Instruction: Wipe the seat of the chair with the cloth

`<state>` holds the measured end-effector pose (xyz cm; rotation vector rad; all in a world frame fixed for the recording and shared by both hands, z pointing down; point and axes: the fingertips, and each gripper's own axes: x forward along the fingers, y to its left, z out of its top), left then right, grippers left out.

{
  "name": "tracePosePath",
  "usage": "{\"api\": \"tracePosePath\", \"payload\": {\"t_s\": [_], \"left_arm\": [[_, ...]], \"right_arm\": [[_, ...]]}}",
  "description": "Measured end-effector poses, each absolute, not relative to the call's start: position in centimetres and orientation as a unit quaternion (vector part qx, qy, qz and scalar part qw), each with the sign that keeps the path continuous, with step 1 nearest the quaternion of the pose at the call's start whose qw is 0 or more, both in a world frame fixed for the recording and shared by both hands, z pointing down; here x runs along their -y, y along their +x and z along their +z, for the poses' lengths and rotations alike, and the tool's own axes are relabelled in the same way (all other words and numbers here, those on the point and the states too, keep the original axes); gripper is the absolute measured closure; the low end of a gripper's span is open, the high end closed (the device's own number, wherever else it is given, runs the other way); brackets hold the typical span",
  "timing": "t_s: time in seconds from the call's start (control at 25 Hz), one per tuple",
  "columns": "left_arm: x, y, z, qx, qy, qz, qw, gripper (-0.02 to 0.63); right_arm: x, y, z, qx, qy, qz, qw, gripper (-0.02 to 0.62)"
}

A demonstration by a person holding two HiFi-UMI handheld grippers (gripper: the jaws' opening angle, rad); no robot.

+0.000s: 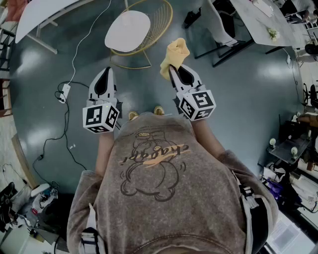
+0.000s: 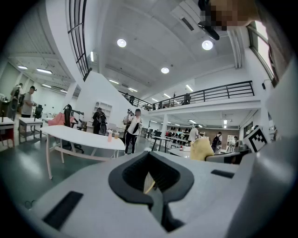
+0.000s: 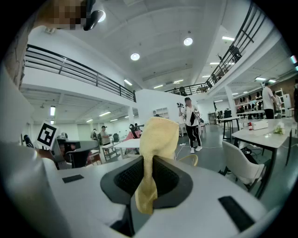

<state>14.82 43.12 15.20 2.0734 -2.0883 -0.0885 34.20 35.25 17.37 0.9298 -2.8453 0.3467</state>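
We see right gripper (image 1: 174, 71) clamped on crumpled yellow cloth (image 1: 175, 52) beside white round chair seat (image 1: 127, 31), left gripper (image 1: 105, 73) closed (empty); we should press flat.

The hall around us

On the grey floor (image 1: 238, 84) we see a white cable (image 1: 79, 49) running to a plug block (image 1: 65, 91), a black cable (image 1: 54, 139) looping near it, and a white table (image 1: 44, 12) at the upper left. Ahead of us, a long white table (image 2: 79, 137) carries 2 small containers (image 2: 110, 135). A standing person (image 2: 133, 132) is just past its end, under a railed balcony (image 2: 209, 95). Elsewhere we see 1 white chair (image 3: 240, 162) beside another table (image 3: 265, 132).
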Motion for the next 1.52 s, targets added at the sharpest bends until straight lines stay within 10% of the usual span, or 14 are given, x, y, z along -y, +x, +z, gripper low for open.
{"api": "tracePosePath", "payload": {"t_s": [1.52], "left_arm": [[-43.9,6.2,17.1,0.671,0.735,-0.025,0.101,0.597]], "right_arm": [[-36.8,24.8,19.4,0.932,0.334,0.132,0.057,0.526]]}}
